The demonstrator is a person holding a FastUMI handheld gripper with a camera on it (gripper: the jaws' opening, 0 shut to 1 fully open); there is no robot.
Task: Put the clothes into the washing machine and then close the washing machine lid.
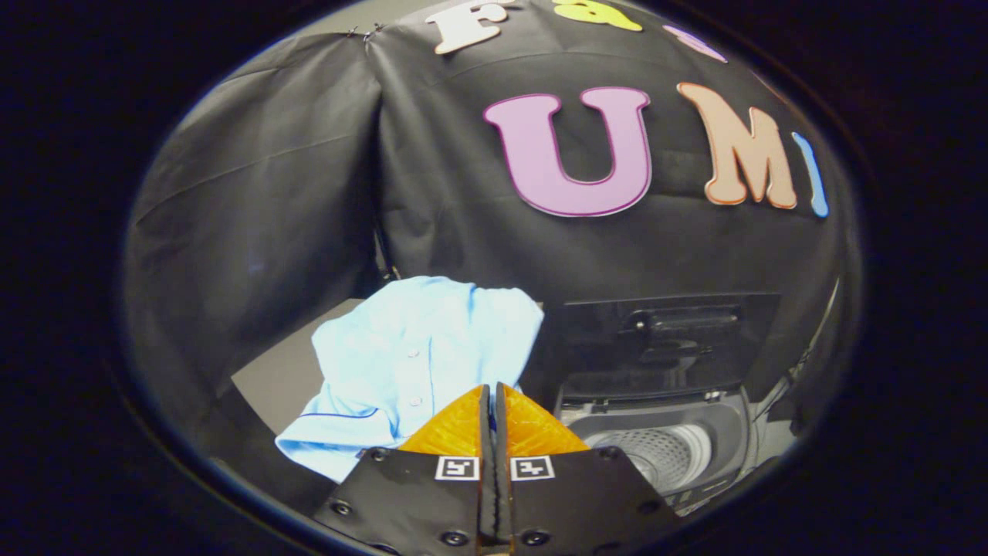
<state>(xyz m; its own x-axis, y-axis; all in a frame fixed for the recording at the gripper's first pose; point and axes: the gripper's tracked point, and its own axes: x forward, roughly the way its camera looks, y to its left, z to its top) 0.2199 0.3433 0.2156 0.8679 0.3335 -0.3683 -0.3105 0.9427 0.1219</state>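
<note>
A light blue buttoned shirt (417, 355) hangs bunched just ahead of my fingers and to their left, its hem drooping over the grey table top (274, 382). My gripper (491, 390) is shut, the fingertips pressed together with the shirt's cloth pinched at their ends. To the right of the fingers stands the top-loading washing machine (718, 440). Its dark lid (668, 340) is raised upright at the back. The perforated drum (656, 455) shows open below it. The shirt is left of the drum opening, not over it.
Black cloth walls close the booth behind and to the left. The grey table top lies under and left of the shirt, with its front edge dropping into dark space.
</note>
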